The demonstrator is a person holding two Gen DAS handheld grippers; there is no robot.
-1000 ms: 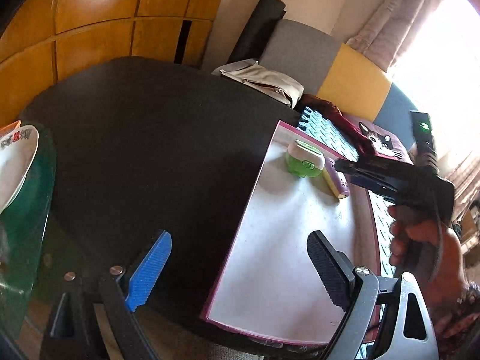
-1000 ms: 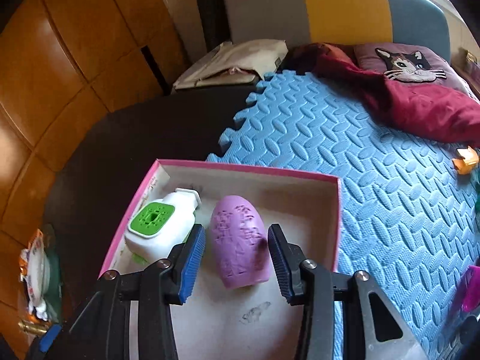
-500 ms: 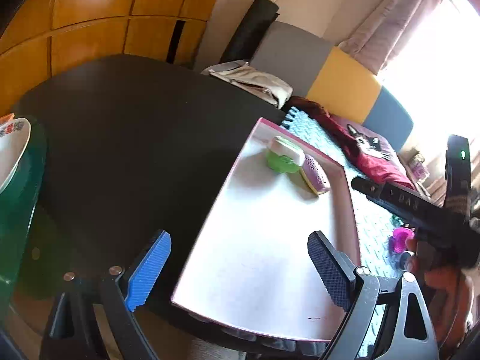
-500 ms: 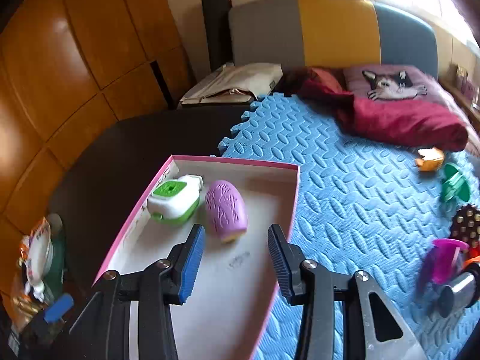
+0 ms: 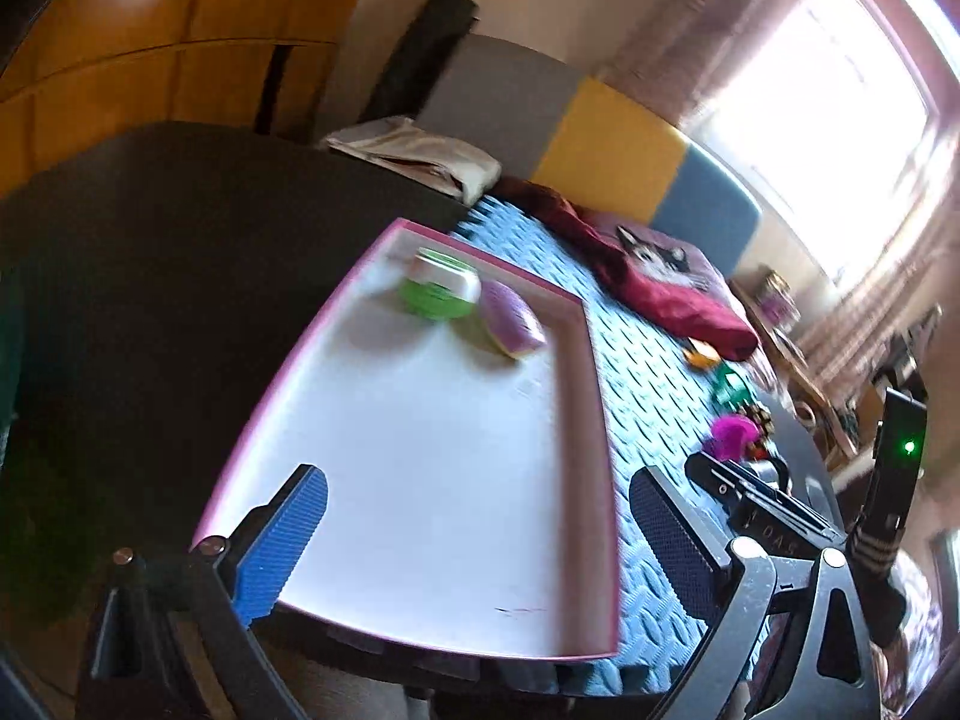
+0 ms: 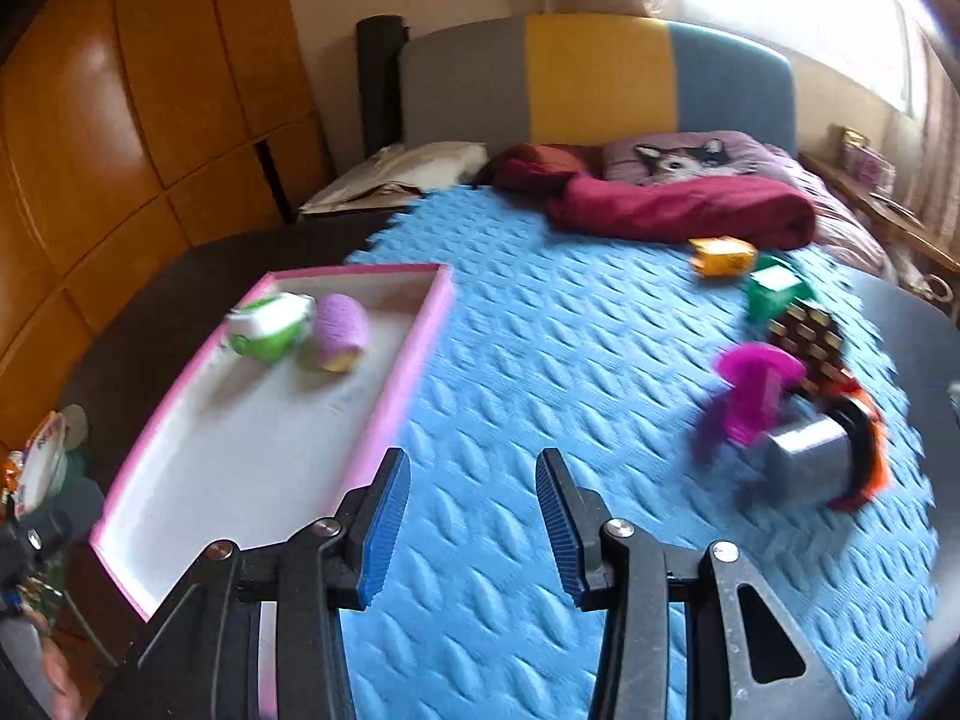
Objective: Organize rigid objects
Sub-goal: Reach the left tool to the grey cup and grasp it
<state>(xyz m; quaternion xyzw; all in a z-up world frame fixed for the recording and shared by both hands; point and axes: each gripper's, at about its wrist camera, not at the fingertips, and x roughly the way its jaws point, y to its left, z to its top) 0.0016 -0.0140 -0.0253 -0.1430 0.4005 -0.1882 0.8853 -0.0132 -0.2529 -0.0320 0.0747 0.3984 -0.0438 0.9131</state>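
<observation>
- Daylight from window (image 5: pixel 870 120) at upper right, blown out, pinkish glare.
- Motion blur in both views, worst on toys right.
- Fisheye bending, dark vignette corners.

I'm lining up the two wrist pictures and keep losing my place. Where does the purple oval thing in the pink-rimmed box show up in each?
Left wrist: purple oval sits upper centre, in the box's far corner.
Right wrist: purple oval sits left of centre.
Shared landmark: the green-and-white container right beside it.
</observation>
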